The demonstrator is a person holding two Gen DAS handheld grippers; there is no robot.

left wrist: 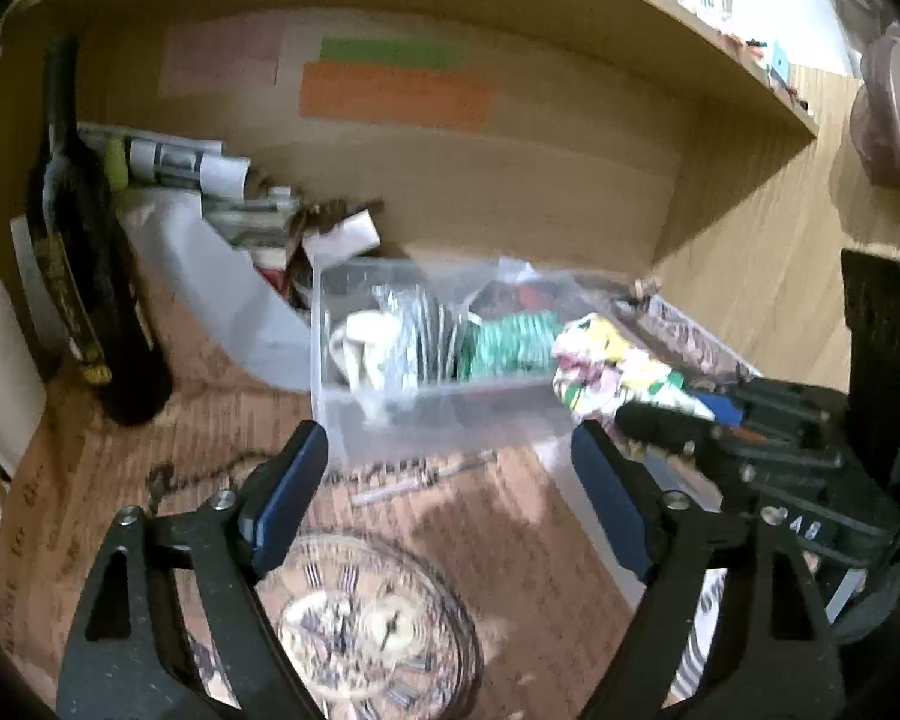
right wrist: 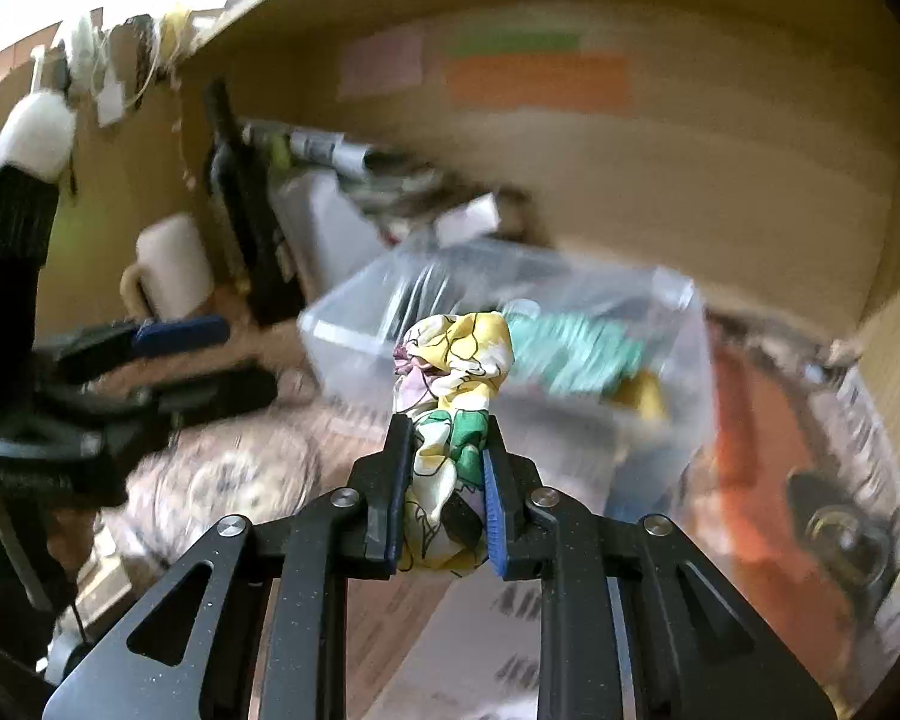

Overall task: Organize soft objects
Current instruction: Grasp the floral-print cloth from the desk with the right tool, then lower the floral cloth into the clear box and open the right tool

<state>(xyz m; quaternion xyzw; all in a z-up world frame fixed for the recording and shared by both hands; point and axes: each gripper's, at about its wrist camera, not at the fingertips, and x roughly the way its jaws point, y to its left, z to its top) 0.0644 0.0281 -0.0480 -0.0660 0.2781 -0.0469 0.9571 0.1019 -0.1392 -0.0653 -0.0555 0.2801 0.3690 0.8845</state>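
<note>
A clear plastic bin (left wrist: 354,408) stands on the desk under a wooden shelf; it also shows in the right wrist view (right wrist: 684,324). It holds a green-and-white soft roll (left wrist: 510,342), striped fabric and a white soft item (left wrist: 360,348). My right gripper (right wrist: 447,450) is shut on a bunched floral cloth (right wrist: 456,360) in yellow, pink and green, held near the bin's front right corner; the cloth also shows in the left wrist view (left wrist: 606,366). My left gripper (left wrist: 450,456) is open and empty, just in front of the bin.
A dark bottle (left wrist: 84,276) stands at the left by a white mug (right wrist: 171,264). Papers and a second translucent container (left wrist: 222,276) sit behind the bin. A clock-print mat (left wrist: 366,618) covers the desk. An orange item (right wrist: 762,450) lies right.
</note>
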